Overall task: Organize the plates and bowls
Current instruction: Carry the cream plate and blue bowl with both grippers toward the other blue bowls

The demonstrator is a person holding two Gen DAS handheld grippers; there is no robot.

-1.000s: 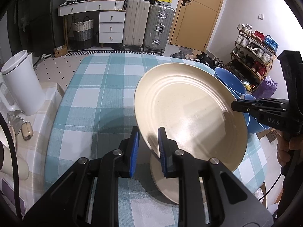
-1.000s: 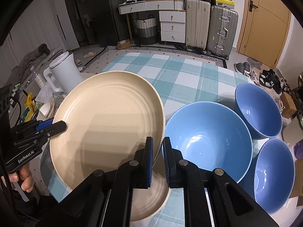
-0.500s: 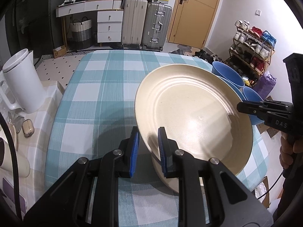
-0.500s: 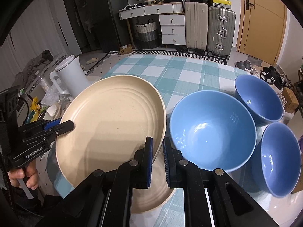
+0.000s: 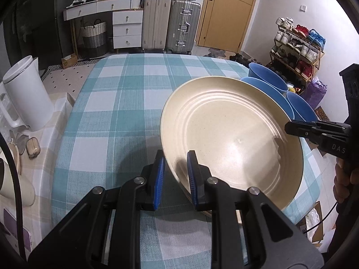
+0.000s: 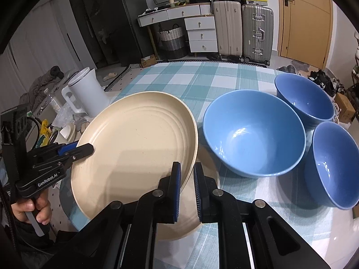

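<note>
Left wrist view first: left gripper (image 5: 174,174) is pinching the near rim of the cream plate (image 5: 233,139), which is held tilted above the checked tablecloth (image 5: 116,112). On the far rim, the right gripper (image 5: 291,127) is clamped on too. Right wrist cam shows that gripper (image 6: 186,186) biting the plate's (image 6: 134,148) edge, with a second cream plate (image 6: 202,222) flat on the table right underneath. Just past it sit three blue bowls (image 6: 253,132), close together. White kettle (image 6: 86,92) sits off to the left, further back.
</note>
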